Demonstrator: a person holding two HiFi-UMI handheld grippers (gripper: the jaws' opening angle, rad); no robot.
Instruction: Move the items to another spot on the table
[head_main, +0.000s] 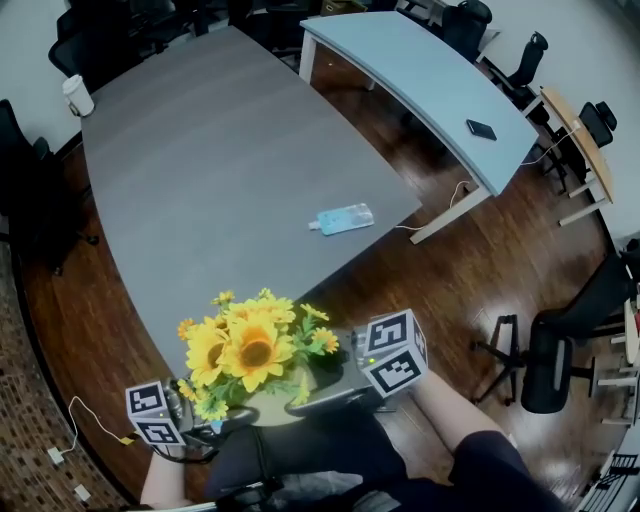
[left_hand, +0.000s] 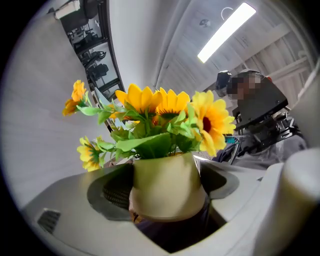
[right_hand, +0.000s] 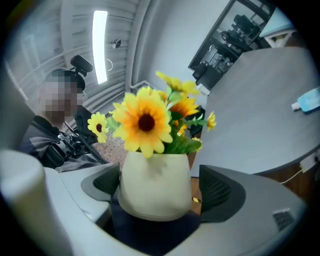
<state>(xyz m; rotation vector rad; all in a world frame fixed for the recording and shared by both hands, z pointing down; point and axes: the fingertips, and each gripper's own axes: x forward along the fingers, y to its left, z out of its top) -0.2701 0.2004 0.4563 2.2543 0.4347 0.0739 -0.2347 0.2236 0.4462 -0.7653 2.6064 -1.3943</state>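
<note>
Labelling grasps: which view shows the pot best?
Right gripper view: the pot is centred, large and well lit, its whole cream body in sight. Left gripper view shows it just as large but in shadow. Head view: the flowers hide nearly all of it.

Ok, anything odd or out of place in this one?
The flower pot appears to be off the grey table, over the person's lap, with the left tongs closed on it and the right tongs open around it. Nothing spilled or damaged.
</note>
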